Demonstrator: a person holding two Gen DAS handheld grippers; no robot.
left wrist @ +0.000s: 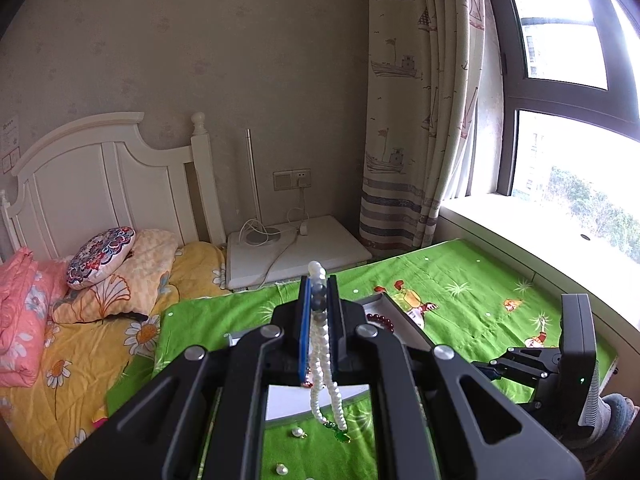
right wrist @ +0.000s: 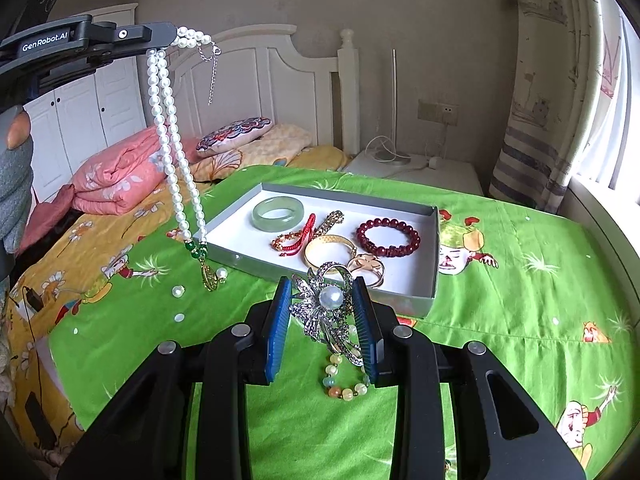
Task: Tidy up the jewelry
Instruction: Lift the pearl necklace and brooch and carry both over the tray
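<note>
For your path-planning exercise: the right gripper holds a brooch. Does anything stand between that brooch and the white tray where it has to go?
Nothing visible blocks it. The brooch, clamped in the right gripper, hangs just short of the tray's open near edge. The pearl necklace dangles from the left gripper well off to the left, beside the tray's corner.

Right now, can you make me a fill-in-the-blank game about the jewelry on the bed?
1. The left gripper holds up a necklace made of white ____.
2. The brooch sits between the pads of the ____ gripper.
3. The pale jade bangle lies inside the ____.
4. The bead bracelet in the box is dark ____.

Missing words: pearls; right; box; red
</note>
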